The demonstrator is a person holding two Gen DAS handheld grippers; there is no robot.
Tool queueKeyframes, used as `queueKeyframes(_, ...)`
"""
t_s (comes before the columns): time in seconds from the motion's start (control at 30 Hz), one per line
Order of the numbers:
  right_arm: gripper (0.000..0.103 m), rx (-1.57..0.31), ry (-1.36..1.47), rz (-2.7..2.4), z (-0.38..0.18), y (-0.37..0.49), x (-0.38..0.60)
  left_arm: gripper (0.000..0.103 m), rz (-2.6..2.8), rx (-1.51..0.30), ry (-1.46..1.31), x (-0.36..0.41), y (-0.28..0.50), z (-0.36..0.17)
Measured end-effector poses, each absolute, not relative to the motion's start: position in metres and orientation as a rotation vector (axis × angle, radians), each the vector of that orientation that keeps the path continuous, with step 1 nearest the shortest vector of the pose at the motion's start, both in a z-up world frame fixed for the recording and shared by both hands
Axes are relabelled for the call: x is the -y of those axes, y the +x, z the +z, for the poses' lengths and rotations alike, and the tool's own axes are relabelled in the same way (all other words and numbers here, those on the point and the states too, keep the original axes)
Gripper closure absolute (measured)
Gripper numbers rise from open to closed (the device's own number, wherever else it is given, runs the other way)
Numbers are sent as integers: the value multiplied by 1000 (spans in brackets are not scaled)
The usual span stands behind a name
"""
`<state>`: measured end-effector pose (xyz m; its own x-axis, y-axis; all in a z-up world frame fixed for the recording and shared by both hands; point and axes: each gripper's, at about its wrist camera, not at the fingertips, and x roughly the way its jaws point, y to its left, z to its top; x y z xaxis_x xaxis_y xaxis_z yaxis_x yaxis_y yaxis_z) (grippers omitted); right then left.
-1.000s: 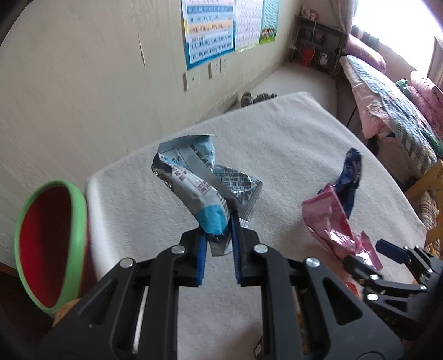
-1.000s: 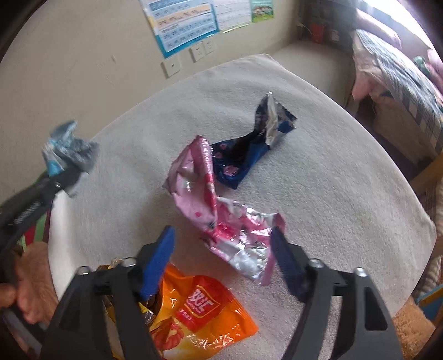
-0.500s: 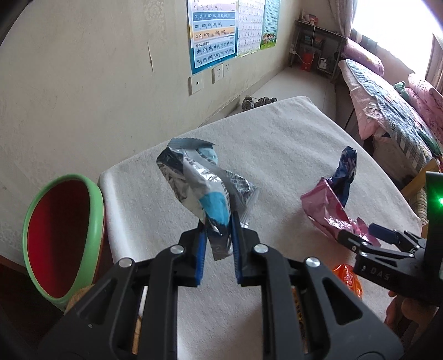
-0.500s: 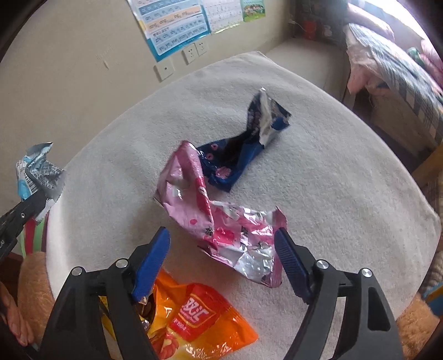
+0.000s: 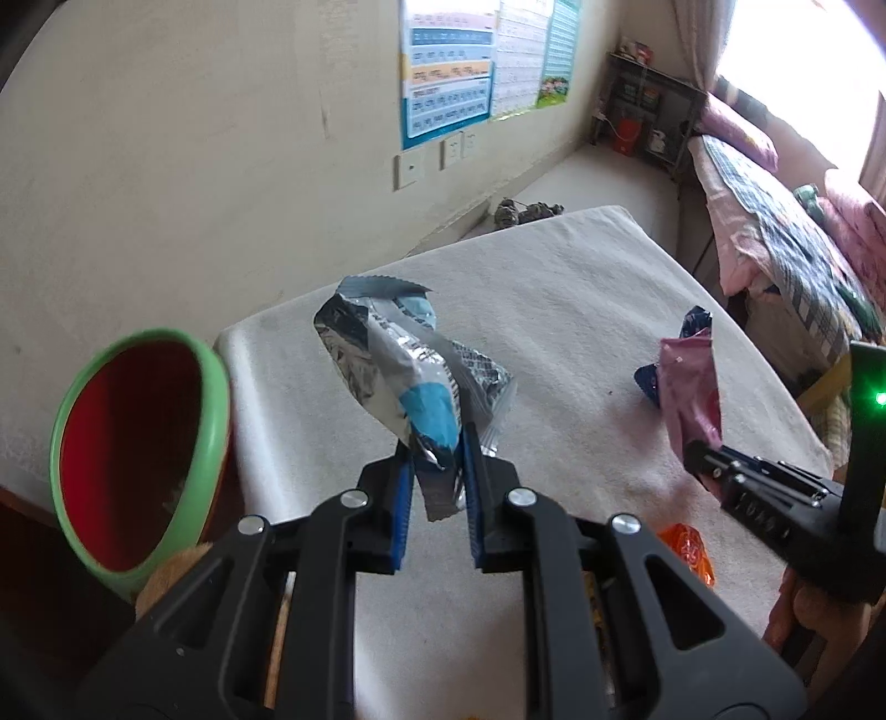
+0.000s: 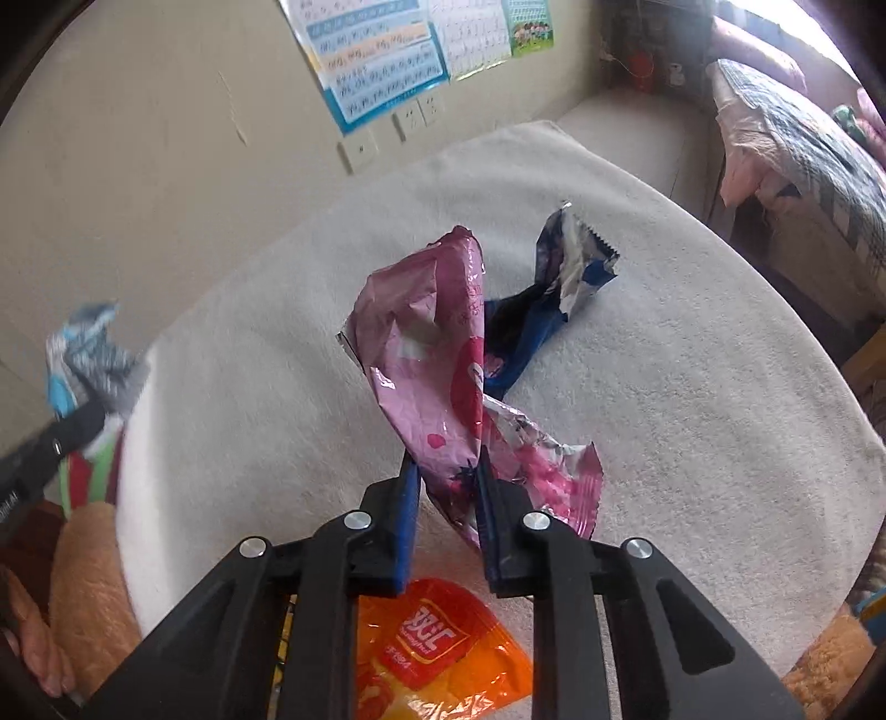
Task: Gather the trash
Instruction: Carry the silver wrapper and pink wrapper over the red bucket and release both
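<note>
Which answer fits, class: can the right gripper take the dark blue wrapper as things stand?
Probably not: the right gripper is shut on the pink wrapper, which hangs before the dark blue wrapper lying beyond on the table.

We see a plain cream wall (image 5: 194, 138) with blue and white charts (image 5: 448, 77) pinned to it and pale sockets (image 5: 454, 149) just below them. Along the wall's foot runs a pale floor (image 5: 609, 177) leading to a dark shelf (image 5: 648, 111) in the far corner. To the right stands a bed (image 5: 775, 232) with a checked blanket and pink pillows. Behind it a window (image 5: 803, 50) glares white with daylight. A pale cloth covers the bench (image 5: 581, 310).
</note>
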<state>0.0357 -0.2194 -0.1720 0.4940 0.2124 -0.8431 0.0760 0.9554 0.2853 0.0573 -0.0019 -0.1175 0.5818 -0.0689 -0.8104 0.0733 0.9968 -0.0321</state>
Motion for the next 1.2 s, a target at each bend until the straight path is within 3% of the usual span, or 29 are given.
queueKeyframes(0.43, 85, -981, 154, 98, -149, 8, 194, 87, -22, -903, -16, -46, 29, -93)
queueKeyframes(0.77, 84, -877, 101, 169, -99, -18, 155, 88, 8, -832, -66, -82, 23, -70)
queueKeyframes(1.2, 84, -848, 38, 367, -63, -7, 68, 88, 145, -843, -150, -152, 15, -76)
